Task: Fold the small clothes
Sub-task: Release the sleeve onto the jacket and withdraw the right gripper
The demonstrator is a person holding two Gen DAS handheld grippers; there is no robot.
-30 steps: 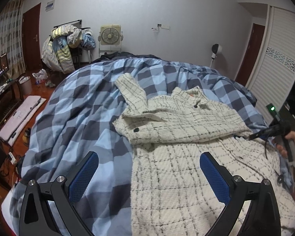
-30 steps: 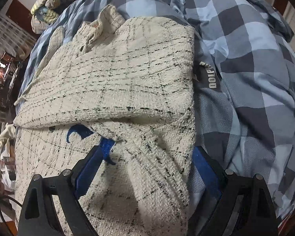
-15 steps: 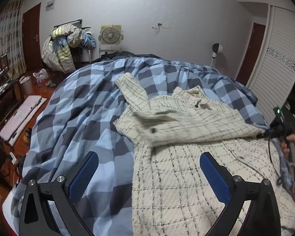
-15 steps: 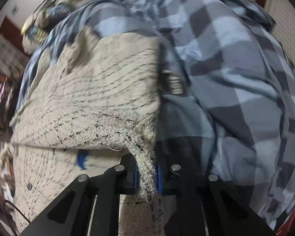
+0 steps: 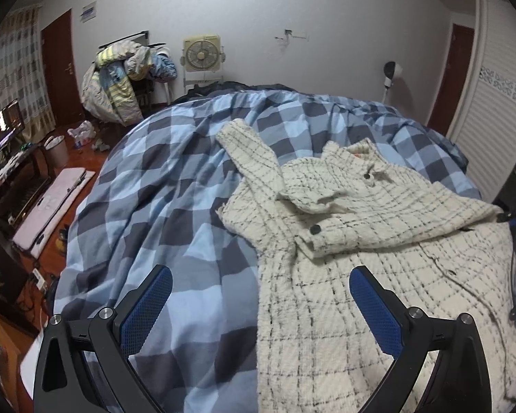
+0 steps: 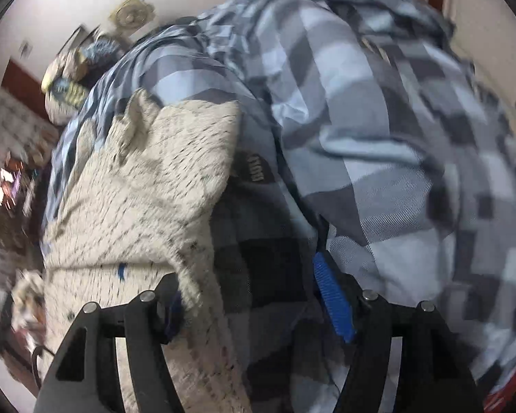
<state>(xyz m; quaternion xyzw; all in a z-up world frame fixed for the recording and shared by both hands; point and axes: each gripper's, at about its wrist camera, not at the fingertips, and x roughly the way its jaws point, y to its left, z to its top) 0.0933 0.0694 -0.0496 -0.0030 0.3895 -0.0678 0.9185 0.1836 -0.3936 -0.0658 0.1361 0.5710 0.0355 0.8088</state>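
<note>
A cream tweed jacket [image 5: 378, 241] with black checks lies on a blue checked blanket [image 5: 161, 206]. One sleeve is folded across its chest and the other sleeve [image 5: 247, 144] stretches to the upper left. My left gripper [image 5: 258, 306] hangs open above the jacket's left edge, holding nothing. In the right wrist view the jacket [image 6: 148, 189] fills the left side. My right gripper [image 6: 247, 275] is over its side edge with its jaws opening. Cloth lies between the fingers, but the blue pad [image 6: 333, 299] does not press on it. This view is blurred.
A dark garment with printed letters [image 6: 254, 168] lies beside the jacket on the blanket [image 6: 378, 137]. Beyond the bed are a heap of clothes [image 5: 127, 75], a box fan [image 5: 201, 55], a lamp [image 5: 390, 72], a lit screen [image 5: 0, 130] and a white slatted door [image 5: 498, 86].
The right gripper closed on the jacket's side edge, pulled it up and sideways, and has now let go with its jaws apart. The folded sleeve shifted to the right. The left gripper stayed open.
</note>
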